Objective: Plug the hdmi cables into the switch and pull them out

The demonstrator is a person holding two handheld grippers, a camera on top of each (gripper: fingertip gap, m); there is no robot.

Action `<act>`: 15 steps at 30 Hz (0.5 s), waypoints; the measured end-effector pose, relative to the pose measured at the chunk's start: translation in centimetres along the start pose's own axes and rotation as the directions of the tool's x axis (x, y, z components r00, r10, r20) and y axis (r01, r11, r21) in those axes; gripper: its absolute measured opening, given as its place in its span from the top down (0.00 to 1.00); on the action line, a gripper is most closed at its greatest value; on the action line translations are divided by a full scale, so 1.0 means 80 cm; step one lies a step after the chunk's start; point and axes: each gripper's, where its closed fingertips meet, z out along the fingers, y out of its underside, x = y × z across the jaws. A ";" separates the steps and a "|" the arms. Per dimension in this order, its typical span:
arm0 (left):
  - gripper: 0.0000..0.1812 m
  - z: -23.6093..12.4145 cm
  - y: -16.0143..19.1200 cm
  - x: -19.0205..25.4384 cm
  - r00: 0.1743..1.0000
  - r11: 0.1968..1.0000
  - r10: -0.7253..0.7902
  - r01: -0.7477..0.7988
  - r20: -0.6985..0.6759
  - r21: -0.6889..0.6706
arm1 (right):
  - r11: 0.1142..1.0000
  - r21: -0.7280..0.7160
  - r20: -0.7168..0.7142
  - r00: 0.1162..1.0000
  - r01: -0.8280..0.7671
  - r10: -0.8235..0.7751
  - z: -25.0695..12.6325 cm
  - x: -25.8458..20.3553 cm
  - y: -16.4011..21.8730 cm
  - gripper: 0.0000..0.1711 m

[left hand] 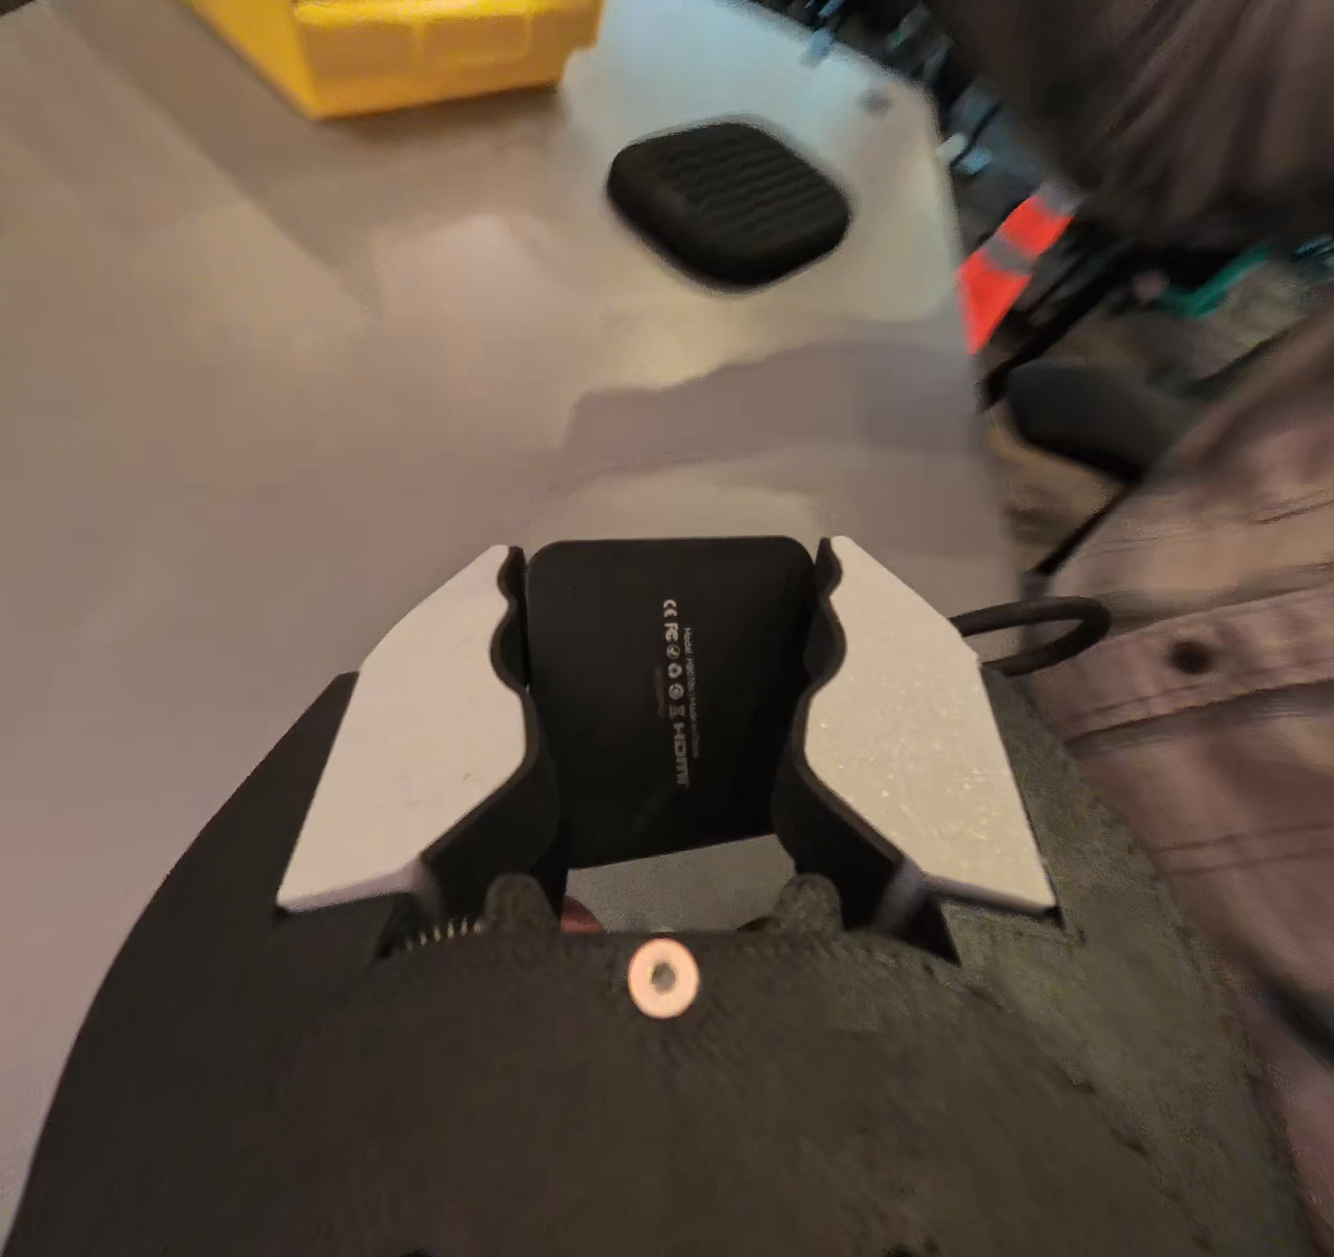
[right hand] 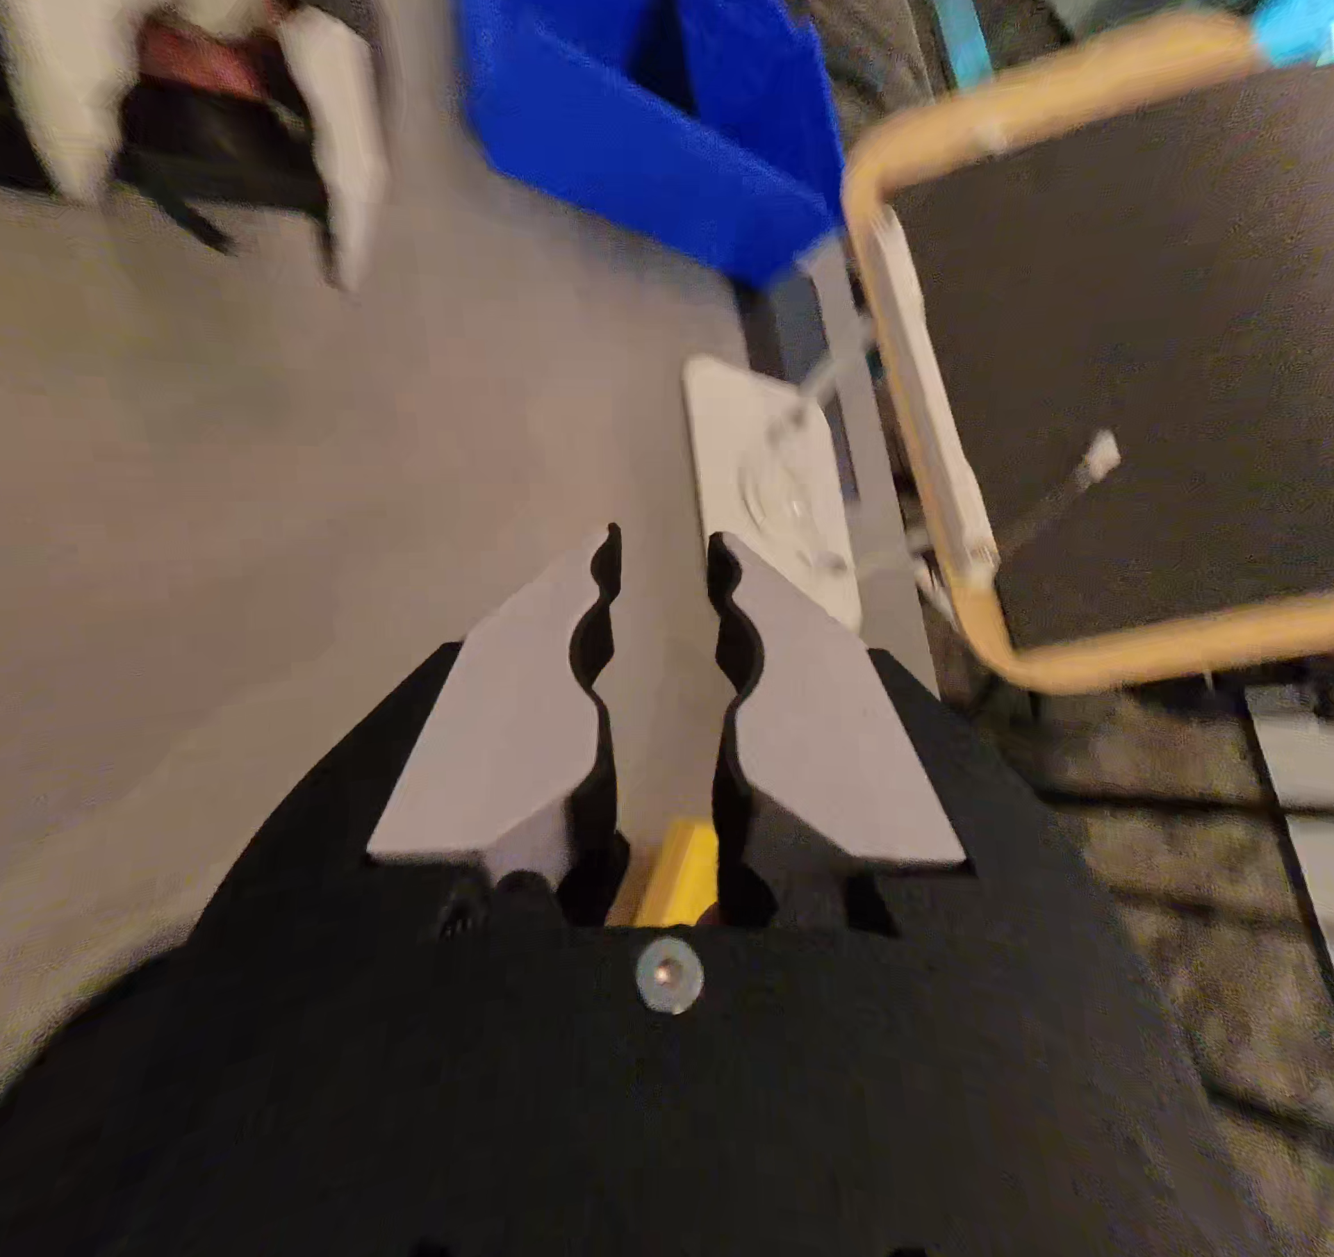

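The switch (left hand: 668, 699) is being held above the desk (left hand: 253, 392) between the left gripper (left hand: 668, 558) fingers, label side up. The right gripper (right hand: 660, 544) is being kept narrowly parted and empty. Judged from this, a cable (left hand: 1039, 634) is yet to be fetched; next, its plug needs grasping and aligning with a port.

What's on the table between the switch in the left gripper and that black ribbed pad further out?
Nothing: in the left wrist view, only bare grey table lies between the switch, held by the left gripper, and the black ribbed pad.
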 end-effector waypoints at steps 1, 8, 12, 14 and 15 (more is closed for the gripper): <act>0.58 -0.003 -0.008 0.011 0.998 0.999 -0.008 0.010 -0.055 0.038 | 0.990 0.123 0.072 0.994 0.069 -0.078 -0.001 -0.039 -0.042 0.88; 0.58 -0.019 -0.033 0.067 0.962 0.993 0.041 -0.010 -0.269 0.114 | 0.842 0.375 0.167 0.865 0.388 -0.473 0.029 -0.191 -0.158 0.82; 0.59 -0.024 -0.038 0.090 0.936 0.990 0.068 -0.021 -0.346 0.137 | 0.766 0.356 0.141 0.780 0.535 -0.610 0.059 -0.228 -0.168 0.77; 0.59 -0.025 -0.040 0.100 0.923 0.989 0.086 -0.034 -0.374 0.144 | 0.742 0.358 0.148 0.750 0.567 -0.645 0.070 -0.243 -0.168 0.77; 0.59 -0.024 -0.040 0.104 0.918 0.989 0.090 -0.038 -0.386 0.140 | 0.730 0.365 0.141 0.740 0.578 -0.657 0.075 -0.249 -0.170 0.78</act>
